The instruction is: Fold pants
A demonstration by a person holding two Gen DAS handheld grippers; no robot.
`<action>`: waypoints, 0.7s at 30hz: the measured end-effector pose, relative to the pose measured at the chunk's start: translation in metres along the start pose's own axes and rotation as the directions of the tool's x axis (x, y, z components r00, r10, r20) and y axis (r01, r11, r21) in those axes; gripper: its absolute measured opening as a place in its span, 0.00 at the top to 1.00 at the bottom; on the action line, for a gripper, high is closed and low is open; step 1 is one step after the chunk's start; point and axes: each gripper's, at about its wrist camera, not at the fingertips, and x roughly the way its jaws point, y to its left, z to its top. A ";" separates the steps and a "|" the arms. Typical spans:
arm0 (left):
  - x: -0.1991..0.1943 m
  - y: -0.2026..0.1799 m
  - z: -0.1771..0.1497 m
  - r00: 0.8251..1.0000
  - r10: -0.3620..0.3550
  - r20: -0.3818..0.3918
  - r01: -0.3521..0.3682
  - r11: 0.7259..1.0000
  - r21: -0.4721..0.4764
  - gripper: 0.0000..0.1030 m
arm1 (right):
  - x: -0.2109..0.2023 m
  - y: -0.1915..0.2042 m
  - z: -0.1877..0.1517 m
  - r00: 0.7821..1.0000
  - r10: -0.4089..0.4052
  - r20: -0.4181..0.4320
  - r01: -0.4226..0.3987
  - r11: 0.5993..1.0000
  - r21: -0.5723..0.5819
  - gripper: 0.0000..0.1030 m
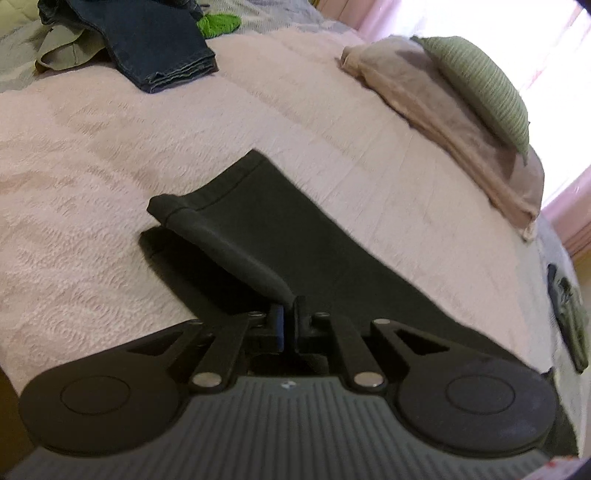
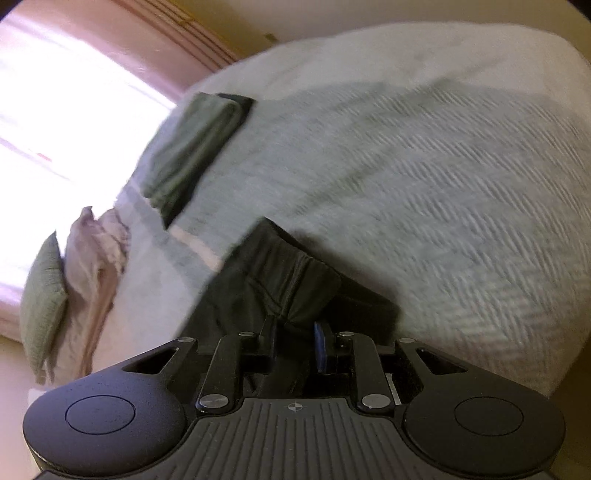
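Black pants lie across a pale pink bedspread, one leg stretched flat with its hem toward the far left. My left gripper is shut on a lifted fold of the leg's edge, which rises from the hem to the fingers. In the right wrist view, the waistband end of the black pants bunches up between the fingers of my right gripper, which is shut on this thick fabric just above the bed.
Dark blue jeans, a khaki garment and a bright green item lie at the far left. A beige pillow and green striped cushion sit at the right. A folded green and black stack rests on the bedspread.
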 end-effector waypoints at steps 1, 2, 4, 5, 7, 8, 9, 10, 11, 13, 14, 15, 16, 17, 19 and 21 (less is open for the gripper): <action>0.000 -0.001 0.001 1.000 -0.005 0.007 0.005 1.000 0.002 0.96 | -0.002 0.005 0.003 1.000 0.025 0.010 -0.025 1.000 -0.001 0.84; -0.001 -0.002 0.002 1.000 -0.009 0.016 0.009 1.000 0.003 0.96 | -0.005 0.009 0.007 0.998 0.059 0.024 -0.059 0.998 -0.003 0.84; 0.000 -0.001 0.000 1.000 -0.002 0.030 0.002 1.000 0.007 0.96 | -0.014 0.013 0.008 0.986 0.153 0.069 -0.153 0.988 -0.012 0.84; 0.002 -0.001 -0.003 1.000 0.013 0.027 -0.013 1.000 0.013 0.96 | -0.016 0.010 0.007 0.981 0.175 0.083 -0.174 0.985 -0.023 0.84; 0.010 -0.001 -0.008 0.999 0.041 0.015 -0.041 0.999 0.035 0.96 | -0.005 -0.006 0.000 0.994 0.093 0.053 -0.094 0.996 0.003 0.84; 0.014 -0.003 -0.012 0.998 0.065 0.006 -0.066 0.996 0.054 0.96 | 0.005 -0.019 -0.006 0.999 0.029 0.016 -0.029 0.999 0.028 0.84; 0.017 -0.004 -0.015 0.996 0.085 0.000 -0.085 0.994 0.069 0.96 | 0.013 -0.032 -0.013 0.999 -0.029 -0.020 0.030 0.998 0.047 0.85; 0.017 -0.004 -0.016 0.996 0.093 0.002 -0.093 0.992 0.079 0.96 | 0.016 -0.042 -0.020 0.999 -0.046 -0.027 0.048 0.996 0.070 0.85; 0.016 -0.004 -0.017 0.996 0.094 0.005 -0.094 0.992 0.084 0.96 | 0.013 -0.046 -0.024 1.000 -0.022 -0.001 0.022 0.996 0.087 0.85; 0.016 -0.003 -0.016 0.996 0.090 0.002 -0.090 0.991 0.094 0.96 | 0.003 -0.045 -0.028 0.998 0.039 0.058 -0.044 0.995 0.087 0.85; 0.017 -0.004 -0.015 0.996 0.091 -0.001 -0.091 0.990 0.104 0.96 | -0.002 -0.043 -0.030 0.995 0.060 0.079 -0.066 0.995 0.080 0.85; 0.018 -0.005 -0.016 0.996 0.094 -0.002 -0.094 0.989 0.112 0.96 | -0.004 -0.042 -0.031 0.994 0.071 0.089 -0.077 0.994 0.072 0.85; 0.019 -0.005 -0.016 0.995 0.102 -0.002 -0.101 0.988 0.119 0.96 | -0.004 -0.044 -0.031 0.993 0.069 0.091 -0.076 0.995 0.069 0.85; 0.021 -0.006 -0.017 0.994 0.108 -0.003 -0.107 0.987 0.121 0.96 | -0.002 -0.048 -0.034 0.995 0.055 0.084 -0.062 0.995 0.077 0.85; 0.023 -0.005 -0.018 0.993 0.116 -0.006 -0.115 0.987 0.113 0.96 | 0.010 -0.058 -0.038 0.999 0.004 0.049 -0.009 0.995 0.102 0.85; 0.024 -0.006 -0.019 0.991 0.130 -0.012 -0.128 0.986 0.109 0.95 | 0.023 -0.063 -0.037 1.000 -0.019 0.020 0.017 0.996 0.092 0.80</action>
